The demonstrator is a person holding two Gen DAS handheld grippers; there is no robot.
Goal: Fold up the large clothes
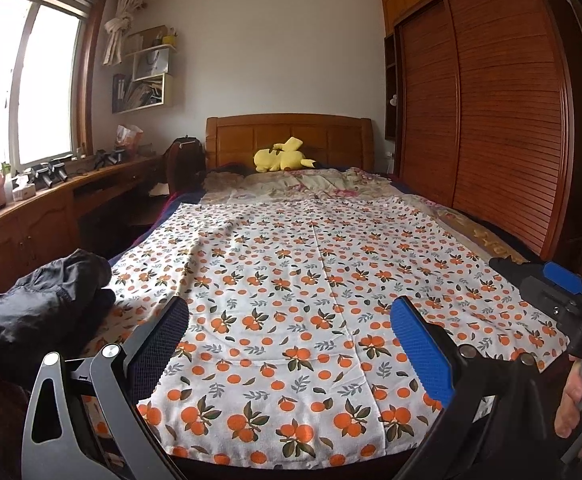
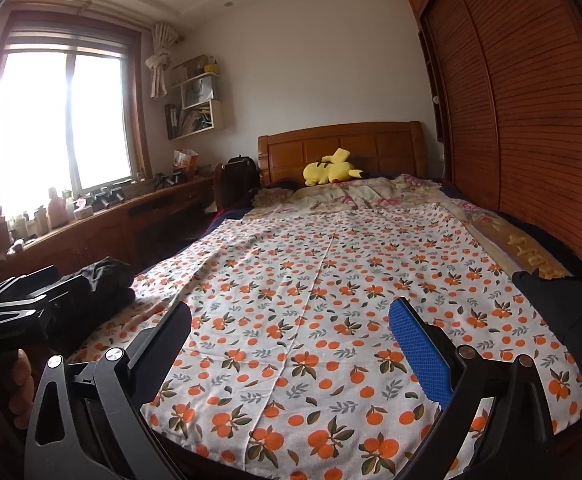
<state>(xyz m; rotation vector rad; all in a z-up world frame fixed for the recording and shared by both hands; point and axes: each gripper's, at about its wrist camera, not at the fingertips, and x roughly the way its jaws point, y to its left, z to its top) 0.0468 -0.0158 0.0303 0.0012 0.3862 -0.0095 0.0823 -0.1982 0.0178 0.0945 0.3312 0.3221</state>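
Right now your left claw (image 1: 289, 340) hangs over the near end of the bed with its two fingers spread wide and nothing between them. Straight ahead of it and below lies the big white cloth with the orange fruit print (image 1: 291, 280), spread flat across the bed and running from under your fingers toward the headboard (image 1: 289, 136). A seam runs up the cloth just right of the midline between the fingers. Off to the left of that claw, a heap of dark clothes (image 1: 43, 304) sits on the cloth's left edge. To its right you see your other claw from the side, with your hand (image 1: 579, 404) on its trigger.

Your right claw (image 2: 291, 340) is also spread apart and empty, hovering above the same printed cloth (image 2: 331, 300). A dark garment (image 2: 563, 304) lies on the cloth just right of its blue-padded finger (image 2: 419, 356). Left of this claw, the dark heap (image 2: 103, 280) rests beside your left claw's body. Far ahead of both claws, a yellow plush toy (image 2: 331, 170) lies against the headboard, and the wardrobe (image 2: 531, 100) stands along the right side.
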